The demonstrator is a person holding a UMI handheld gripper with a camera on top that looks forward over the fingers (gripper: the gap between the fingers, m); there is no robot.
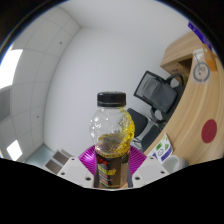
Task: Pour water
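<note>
A clear plastic bottle (111,135) with a black cap and a yellow-and-dark label stands upright between my fingers. My gripper (111,163) is shut on the bottle, with the purple pads (89,158) pressed against both of its sides at label height. The bottle is held up in the air, with the room behind it. The lower part of the bottle is hidden below the fingers.
A black office chair (152,92) stands beyond the bottle on the right. A wooden desk or shelf (190,60) rises further right, with a round dark red thing (208,130) below it. A white tiled wall (50,70) fills the left.
</note>
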